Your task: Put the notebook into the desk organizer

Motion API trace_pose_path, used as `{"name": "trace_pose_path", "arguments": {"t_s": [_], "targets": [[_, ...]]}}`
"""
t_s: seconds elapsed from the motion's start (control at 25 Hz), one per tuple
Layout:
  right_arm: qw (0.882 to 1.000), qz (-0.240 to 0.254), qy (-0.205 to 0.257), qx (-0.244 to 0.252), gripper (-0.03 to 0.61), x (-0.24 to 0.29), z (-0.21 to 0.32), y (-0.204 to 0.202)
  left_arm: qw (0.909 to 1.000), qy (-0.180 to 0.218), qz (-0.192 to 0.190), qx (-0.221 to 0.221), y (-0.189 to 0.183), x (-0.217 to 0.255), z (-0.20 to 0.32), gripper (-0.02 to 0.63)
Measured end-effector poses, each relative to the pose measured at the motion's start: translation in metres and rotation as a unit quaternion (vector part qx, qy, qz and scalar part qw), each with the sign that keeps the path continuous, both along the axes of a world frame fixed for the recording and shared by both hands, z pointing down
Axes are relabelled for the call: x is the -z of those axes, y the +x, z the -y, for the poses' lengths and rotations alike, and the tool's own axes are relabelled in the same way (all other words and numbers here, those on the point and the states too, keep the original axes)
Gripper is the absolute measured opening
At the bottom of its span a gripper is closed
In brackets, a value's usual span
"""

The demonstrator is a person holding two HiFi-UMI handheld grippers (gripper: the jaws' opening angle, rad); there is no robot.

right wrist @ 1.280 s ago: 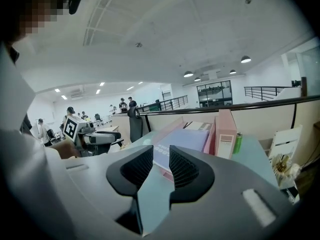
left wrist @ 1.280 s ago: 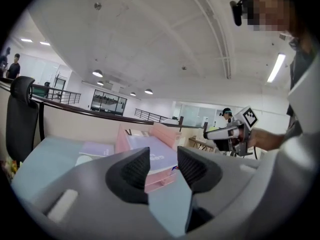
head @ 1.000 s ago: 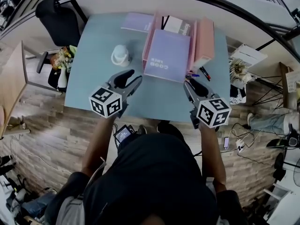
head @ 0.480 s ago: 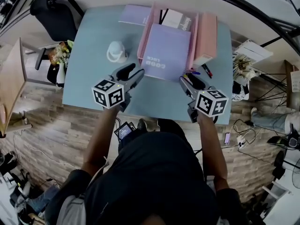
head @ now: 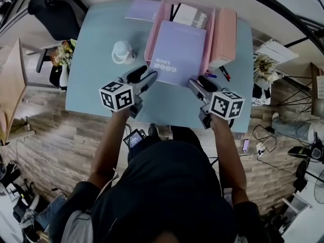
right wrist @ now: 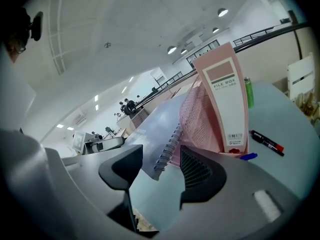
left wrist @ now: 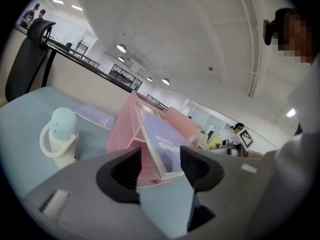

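Left gripper (head: 143, 76) and right gripper (head: 201, 82), mid-frame, were opening their jaws, gripping nothing. Just beyond them, the purple notebook (head: 178, 49) lay tilted inside the pink desk organizer (head: 153, 37), upper centre, on the blue table (head: 98, 80).

Ahead of me the near strip of desk (head: 167, 105) lies bare. At twelve o'clock the notebook (head: 177, 52) leaning from the pink organizer (head: 151, 42) blocks my way; a white container (head: 122, 52) stands at ten, pens (head: 223, 76) and file box (head: 225, 32) at two.
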State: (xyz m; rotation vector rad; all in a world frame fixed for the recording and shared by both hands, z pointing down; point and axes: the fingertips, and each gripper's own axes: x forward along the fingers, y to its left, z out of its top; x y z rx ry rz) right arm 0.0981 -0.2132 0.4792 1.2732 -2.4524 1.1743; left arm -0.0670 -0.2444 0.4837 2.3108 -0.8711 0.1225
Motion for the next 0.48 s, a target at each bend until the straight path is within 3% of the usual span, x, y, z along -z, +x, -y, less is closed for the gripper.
{"name": "trace_pose_path", "arguments": {"t_s": [0.2,0.24,0.48], "targets": [[1.000,0.001,-0.008,0.006,0.206,-0.005,0.002,-0.006,0.9999,-0.009,0.007,-0.006,0.005,-0.006,0.001,0.261],[1.000,-0.003,-0.008,0.005,0.168,-0.006,0.002,-0.006,0.9999,-0.008,0.011,-0.007,0.005,-0.007,0.000,0.242],[1.000,-0.019,0.020,-0.009,0.109,0.012,0.002,-0.004,0.9999,0.005,0.007,-0.005,0.003,0.005,-0.002,0.159]]}}
